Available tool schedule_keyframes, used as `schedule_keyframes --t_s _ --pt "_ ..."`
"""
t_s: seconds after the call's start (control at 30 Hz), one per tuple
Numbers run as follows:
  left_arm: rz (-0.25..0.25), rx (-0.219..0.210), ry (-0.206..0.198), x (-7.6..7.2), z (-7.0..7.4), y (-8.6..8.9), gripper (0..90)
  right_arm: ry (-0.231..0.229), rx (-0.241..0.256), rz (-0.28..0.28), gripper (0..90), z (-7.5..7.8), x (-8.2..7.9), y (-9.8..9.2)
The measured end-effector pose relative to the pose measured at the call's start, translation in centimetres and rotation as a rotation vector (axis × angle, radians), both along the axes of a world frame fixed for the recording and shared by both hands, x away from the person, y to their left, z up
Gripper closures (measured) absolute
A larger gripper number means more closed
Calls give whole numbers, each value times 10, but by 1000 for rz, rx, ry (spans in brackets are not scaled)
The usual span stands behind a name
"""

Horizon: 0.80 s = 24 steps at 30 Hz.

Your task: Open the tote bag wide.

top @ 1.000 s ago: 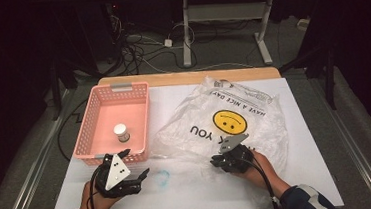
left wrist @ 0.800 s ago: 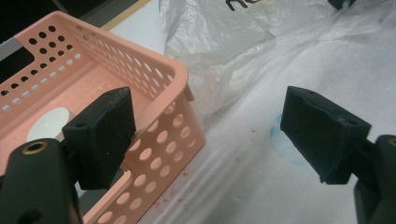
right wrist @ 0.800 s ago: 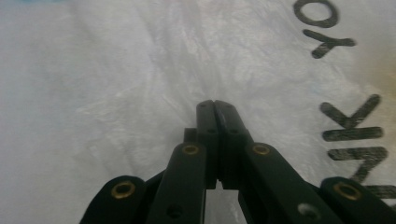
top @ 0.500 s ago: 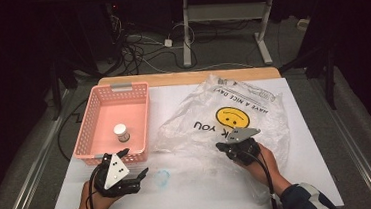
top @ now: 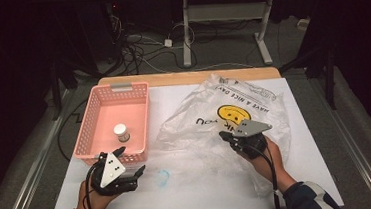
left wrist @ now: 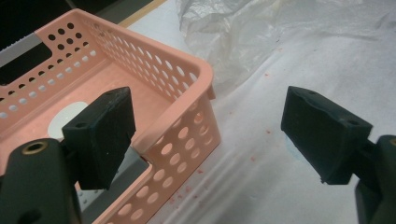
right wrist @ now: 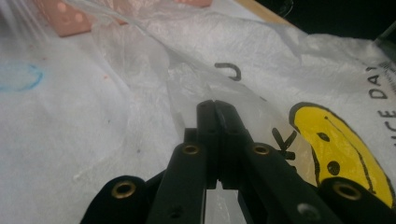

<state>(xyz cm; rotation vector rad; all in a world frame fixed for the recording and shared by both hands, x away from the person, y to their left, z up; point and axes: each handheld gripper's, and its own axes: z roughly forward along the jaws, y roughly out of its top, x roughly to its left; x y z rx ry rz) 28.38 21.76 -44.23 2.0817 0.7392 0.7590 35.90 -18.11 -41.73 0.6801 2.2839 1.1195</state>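
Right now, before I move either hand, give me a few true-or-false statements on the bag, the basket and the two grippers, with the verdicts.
1. The right gripper has its fingers closed on the plastic bag. True.
2. The left gripper is closed on the basket rim. False: its fingers stand wide apart and hold nothing, near a corner of the pink basket.
3. A small white-capped bottle stands inside the basket. True.
4. The bag is stuffed inside the basket. False: it lies spread on the white table cover, to the right of the basket.
5. The bag carries a yellow smiley face. True.
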Motion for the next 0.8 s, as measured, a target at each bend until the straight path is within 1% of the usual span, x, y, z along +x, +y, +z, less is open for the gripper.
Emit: schedule_keyframes --t_s 0.03,0.07,0.23,0.4,0.5,0.57,0.6,0.7,0.77,0.8 --pt "0 -1 0 0 0 0 170 0 0 0 900 0 0 0" --pt "0 -3 -1 0 0 1 170 -16 9 -2 900 3 1 0" --pt "-7 -6 -3 1 0 1 172 -30 32 -3 900 8 2 -1" --pt "-3 -9 -5 0 0 2 172 -67 32 -3 900 17 1 0" --pt "1 -11 -8 0 1 3 172 -76 41 -4 900 20 0 -1" --pt "3 -13 -11 1 2 4 172 -93 56 -4 900 26 1 -2" --pt "5 -14 -11 1 3 4 172 -93 56 -4 900 26 1 -2" --pt "13 -23 -19 2 5 7 172 -108 73 -12 900 34 2 -2" --pt "18 -28 -23 3 9 9 172 -135 82 -21 900 41 4 0" --pt "19 -32 -28 3 11 10 172 -135 82 -21 900 41 4 0"
